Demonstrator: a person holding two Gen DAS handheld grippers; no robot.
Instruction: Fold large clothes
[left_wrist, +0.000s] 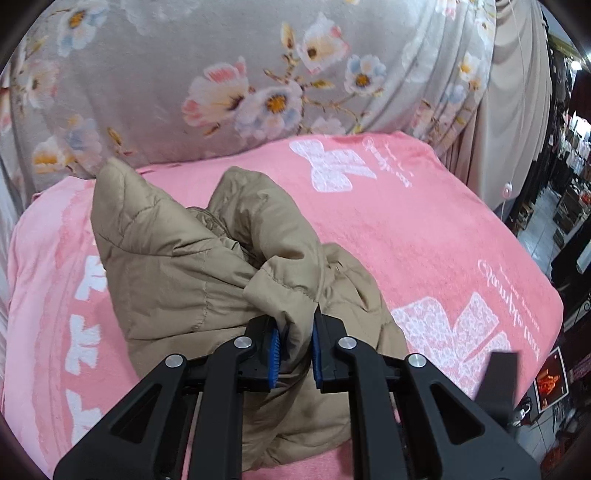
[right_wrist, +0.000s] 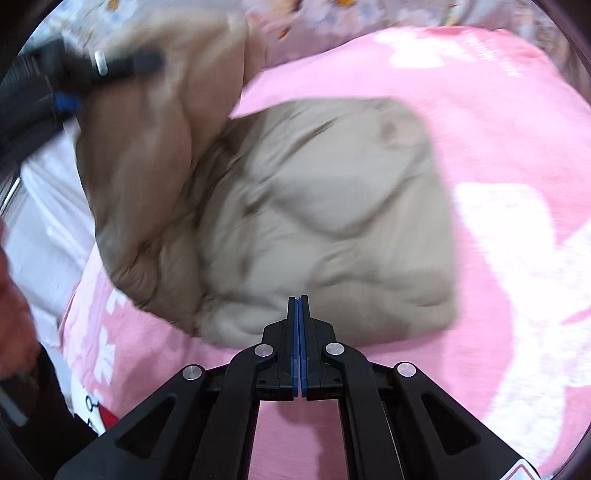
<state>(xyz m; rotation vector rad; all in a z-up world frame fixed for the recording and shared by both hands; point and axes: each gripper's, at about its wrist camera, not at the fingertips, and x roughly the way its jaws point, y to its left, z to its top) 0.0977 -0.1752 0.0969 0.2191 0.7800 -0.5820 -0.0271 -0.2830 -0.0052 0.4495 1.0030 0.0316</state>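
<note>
Tan puffer jacket (left_wrist: 207, 266), bunched at frame centre on pink blanket (left_wrist: 424, 229). Left gripper (left_wrist: 295, 343) fingers pinch a jacket fold. Right gripper (right_wrist: 298, 325) fingers pressed together, empty.

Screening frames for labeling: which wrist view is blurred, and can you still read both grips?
Left wrist view: sharp, even light; left gripper visibly shut on tan jacket. Right wrist view: heavy motion blur over the jacket and pink blanket, though the right gripper itself is crisp, pads together, nothing between them. Fisheye bending in both.
</note>
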